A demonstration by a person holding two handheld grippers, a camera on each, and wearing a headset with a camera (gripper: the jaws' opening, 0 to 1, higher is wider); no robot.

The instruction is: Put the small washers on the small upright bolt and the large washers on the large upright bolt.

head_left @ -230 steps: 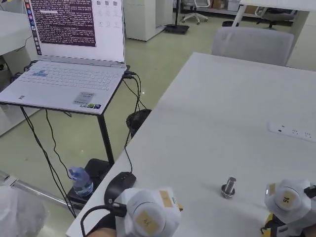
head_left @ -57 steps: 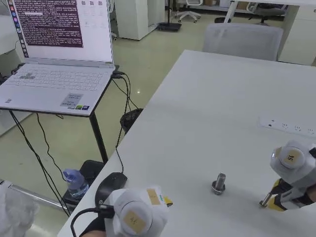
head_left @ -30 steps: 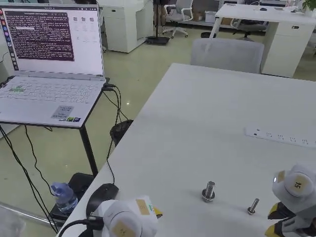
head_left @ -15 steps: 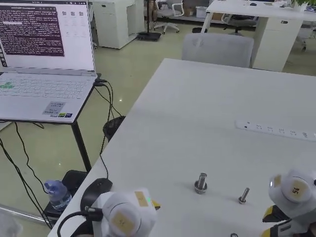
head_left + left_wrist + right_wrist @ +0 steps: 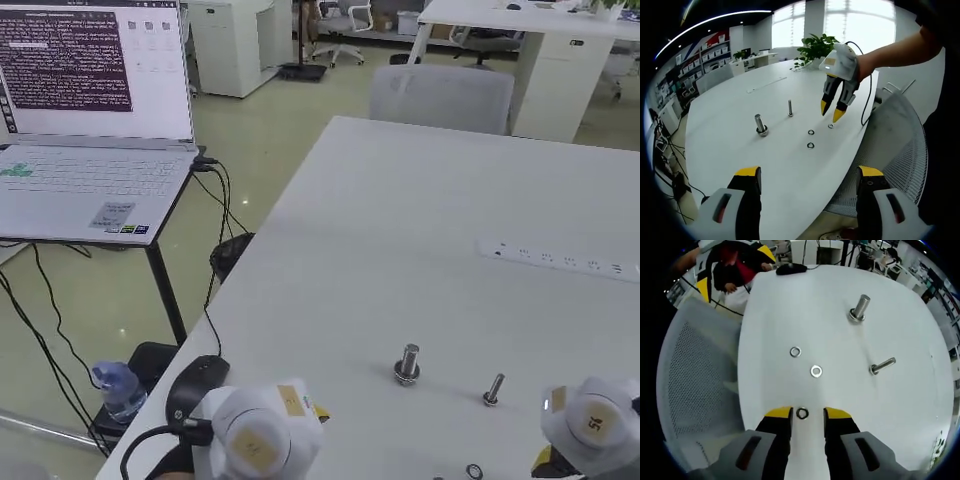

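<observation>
The large bolt (image 5: 406, 363) stands upright on the white table (image 5: 420, 230), and the thinner small bolt (image 5: 492, 390) stands to its right. Three washers lie flat near the table's front edge: one (image 5: 795, 351), a second (image 5: 816, 371), and a third (image 5: 801, 413) on the table between the yellow tips of my right gripper (image 5: 808, 414), which is open and points down just above it. My left gripper (image 5: 808, 172) is open and holds nothing, off the table's front left corner (image 5: 262, 440). The right gripper (image 5: 837, 105) hovers over that washer (image 5: 830, 126).
A black mouse (image 5: 195, 378) lies at the table's near left corner. A white power strip (image 5: 565, 262) lies at the right. An open laptop (image 5: 90, 180) stands on a stand left of the table, with a grey chair (image 5: 440, 95) at the far end.
The right gripper stood the small bolt on the table right of the large bolt, let it go, and drew back to the front edge over the washers. The head camera shifted.
</observation>
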